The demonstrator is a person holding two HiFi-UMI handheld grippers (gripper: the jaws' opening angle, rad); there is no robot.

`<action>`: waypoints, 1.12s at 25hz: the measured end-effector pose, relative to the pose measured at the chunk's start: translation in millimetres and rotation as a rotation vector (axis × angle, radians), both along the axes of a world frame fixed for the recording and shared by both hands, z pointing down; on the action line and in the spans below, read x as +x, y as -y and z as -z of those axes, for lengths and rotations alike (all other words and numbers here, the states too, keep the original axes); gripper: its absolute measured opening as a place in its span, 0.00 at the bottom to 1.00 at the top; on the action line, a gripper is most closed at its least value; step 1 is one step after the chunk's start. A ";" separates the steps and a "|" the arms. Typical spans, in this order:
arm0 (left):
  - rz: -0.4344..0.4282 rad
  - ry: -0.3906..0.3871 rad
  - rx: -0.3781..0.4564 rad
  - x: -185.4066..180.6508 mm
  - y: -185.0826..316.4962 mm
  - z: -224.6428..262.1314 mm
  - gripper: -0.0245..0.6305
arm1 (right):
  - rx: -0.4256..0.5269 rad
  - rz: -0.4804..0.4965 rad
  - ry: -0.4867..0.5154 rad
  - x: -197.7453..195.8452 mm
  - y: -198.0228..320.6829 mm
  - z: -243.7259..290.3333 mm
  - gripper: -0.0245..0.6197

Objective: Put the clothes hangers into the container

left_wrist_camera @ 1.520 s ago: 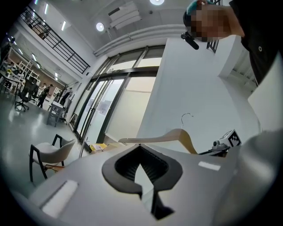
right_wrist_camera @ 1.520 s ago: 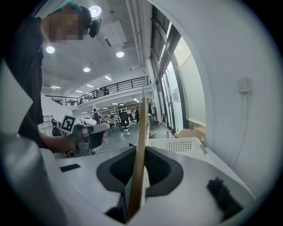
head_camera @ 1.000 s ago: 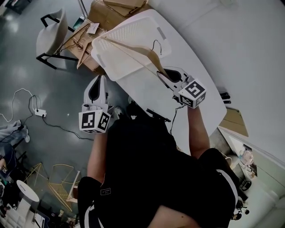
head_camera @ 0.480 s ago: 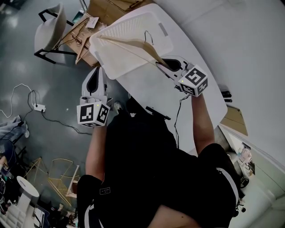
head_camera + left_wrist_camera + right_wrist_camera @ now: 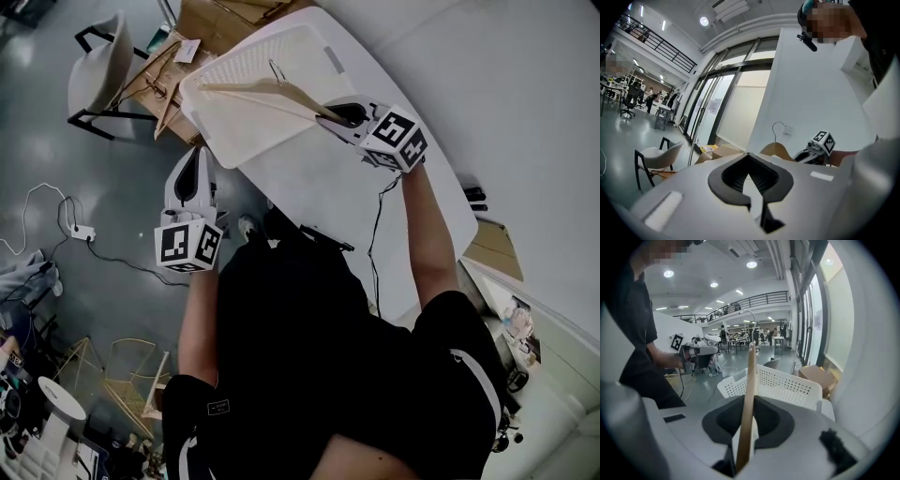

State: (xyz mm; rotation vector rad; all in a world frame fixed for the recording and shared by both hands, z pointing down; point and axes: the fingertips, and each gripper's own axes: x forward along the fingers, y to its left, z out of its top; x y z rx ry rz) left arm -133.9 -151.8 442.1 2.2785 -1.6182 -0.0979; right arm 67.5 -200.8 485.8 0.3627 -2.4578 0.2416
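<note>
On the white table [image 5: 375, 216] sits a white perforated container [image 5: 234, 131]. A pale wooden hanger [image 5: 267, 93] with a wire hook [image 5: 277, 70] lies level over the container's open top. The outstretched right gripper [image 5: 328, 117] clenches one end of it. The left gripper [image 5: 195, 155] is closed on nothing and is held beside the table's edge, over the floor.

The clothes hanger [image 5: 281, 91] is light brown wood with a thin metal hook on top. One end is pinched in the right gripper [image 5: 330, 116]. The rest reaches out over the container [image 5: 234, 136], with the hook sticking up. The container is a big white plastic basket with lots of little holes in its sides. It sits open at the end of a white table [image 5: 394, 225].
</note>
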 end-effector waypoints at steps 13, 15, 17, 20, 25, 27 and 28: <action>-0.027 -0.005 -0.008 10.8 -10.3 -4.4 0.04 | 0.005 0.082 -0.119 -6.1 21.7 -31.4 0.13; -0.026 -0.006 -0.009 11.2 -9.3 -5.1 0.04 | 0.004 0.094 -0.137 -9.0 25.2 -37.4 0.13; -0.024 -0.006 -0.007 10.7 -7.9 -4.6 0.04 | 0.002 0.103 -0.155 -10.6 28.4 -43.4 0.13; -0.016 -0.004 -0.004 8.4 -6.7 -3.3 0.04 | 0.003 0.113 -0.175 -12.0 32.1 -50.4 0.13; -0.012 0.000 -0.007 9.5 -8.0 -2.8 0.04 | 0.003 0.130 -0.194 -13.0 33.8 -55.0 0.13; -0.014 0.001 -0.006 11.1 -7.3 -2.7 0.04 | 0.004 0.142 -0.202 -13.9 34.7 -56.8 0.13; -0.015 0.002 -0.005 11.7 -6.8 -3.0 0.04 | 0.005 0.147 -0.206 -14.8 35.1 -58.0 0.13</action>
